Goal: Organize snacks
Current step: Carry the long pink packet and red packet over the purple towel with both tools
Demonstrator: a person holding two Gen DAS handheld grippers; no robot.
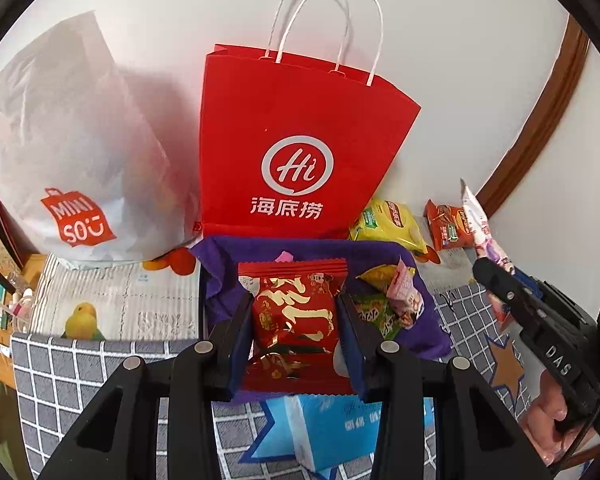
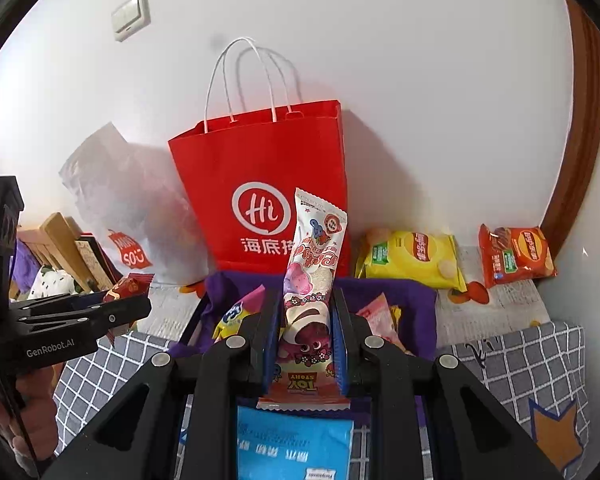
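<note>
My left gripper (image 1: pixel 296 312) is shut on a red snack packet with gold lettering (image 1: pixel 296 320), held above a purple fabric bin (image 1: pixel 420 332) that holds several snacks. My right gripper (image 2: pixel 306 312) is shut on a long white and pink Toy Story packet (image 2: pixel 314 264), which sticks up in front of the red paper bag (image 2: pixel 268 176). That red bag (image 1: pixel 300 140) stands upright against the wall just behind the purple bin (image 2: pixel 404 300). In the left wrist view the right gripper (image 1: pixel 496 276) shows at the right with the pink packet (image 1: pixel 480 224).
A white Miniso plastic bag (image 1: pixel 72 160) leans left of the red bag. A yellow chip bag (image 2: pixel 414 258) and an orange chip bag (image 2: pixel 516 254) lie at the right by the wall. A blue packet (image 2: pixel 296 440) lies below my fingers on the checked cloth (image 2: pixel 532 364).
</note>
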